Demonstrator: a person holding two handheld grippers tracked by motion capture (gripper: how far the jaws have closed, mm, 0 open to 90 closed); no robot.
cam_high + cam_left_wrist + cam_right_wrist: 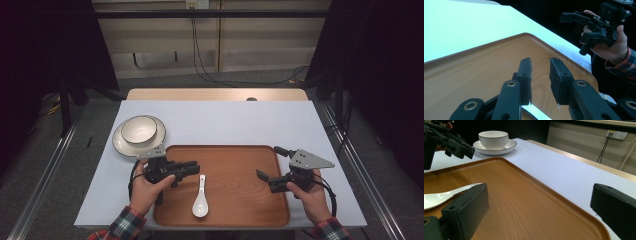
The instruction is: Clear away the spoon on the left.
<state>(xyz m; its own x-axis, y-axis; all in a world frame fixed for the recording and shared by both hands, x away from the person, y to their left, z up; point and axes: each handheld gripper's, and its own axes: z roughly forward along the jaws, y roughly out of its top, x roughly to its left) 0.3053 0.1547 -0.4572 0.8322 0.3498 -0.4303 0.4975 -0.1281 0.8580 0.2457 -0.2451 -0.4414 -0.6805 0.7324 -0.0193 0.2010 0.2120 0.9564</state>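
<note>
A wooden tray [235, 175] lies at the table's near middle, with a white spoon [200, 200] on its left part, bowl end toward the person. The left gripper [195, 167] hovers over the tray's left edge and points right, just above the spoon's handle. Its jaws stand a little apart with nothing between them [540, 62]; a white sliver of the spoon [537, 113] shows under them. My right gripper [268, 162] is over the tray's right part, jaws wide open and empty [539, 195]. It faces the spoon [444, 196] across the tray [519, 195].
A white bowl [139, 130] with a dark rim stands on a white plate [119, 140] at the back left, just beyond the tray's corner. The pale tabletop [225, 120] stretches behind the tray. Each hand's gripper shows in the other's view: the right one [574, 27], the left one [471, 150].
</note>
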